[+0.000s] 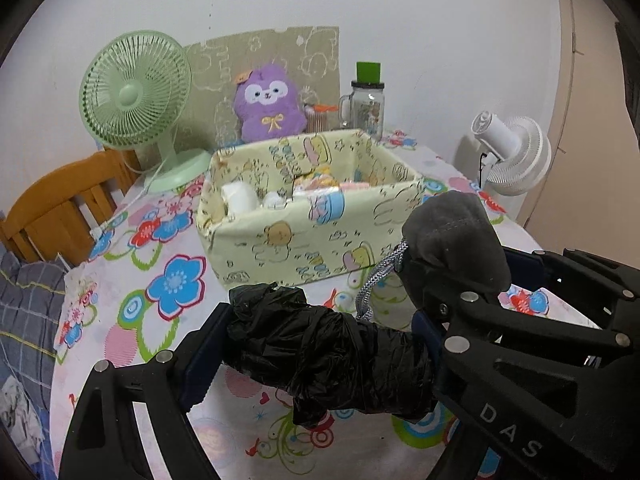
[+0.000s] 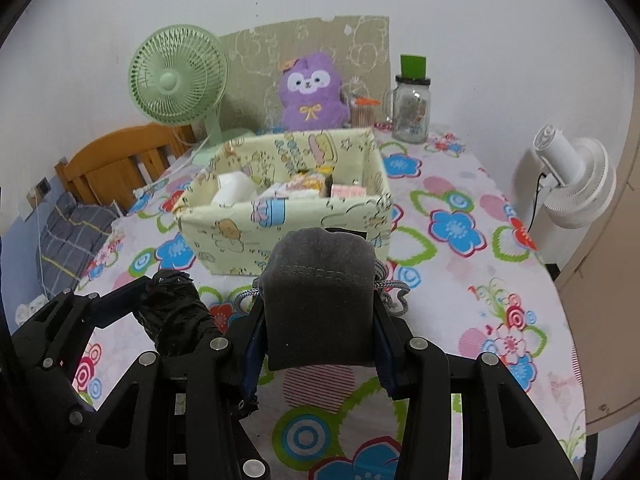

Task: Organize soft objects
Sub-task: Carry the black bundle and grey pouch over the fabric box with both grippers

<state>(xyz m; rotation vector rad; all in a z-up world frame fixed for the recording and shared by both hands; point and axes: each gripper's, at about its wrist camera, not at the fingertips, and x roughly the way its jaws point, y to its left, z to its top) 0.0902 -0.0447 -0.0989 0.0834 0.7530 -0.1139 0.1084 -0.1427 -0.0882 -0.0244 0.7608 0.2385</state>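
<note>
My left gripper (image 1: 316, 344) is shut on a crumpled black plastic bag roll (image 1: 324, 360), which spans crosswise between its jaws above the flowered tablecloth. My right gripper (image 2: 320, 332) is shut on a grey drawstring pouch (image 2: 320, 300) with a grey cord hanging from it; the same pouch (image 1: 456, 240) shows at the right of the left wrist view. Both are held just in front of a pale yellow cartoon-print fabric box (image 1: 304, 236) that holds several small packets and a white roll. The black bag roll (image 2: 172, 320) appears left of the pouch in the right wrist view.
Behind the box stand a green desk fan (image 1: 136, 96), a purple plush toy (image 1: 268, 104) against a printed board, and a glass jar (image 1: 368, 108) with a green block on its lid. A white fan (image 1: 512, 156) stands at the right edge, a wooden chair (image 1: 60, 204) at the left.
</note>
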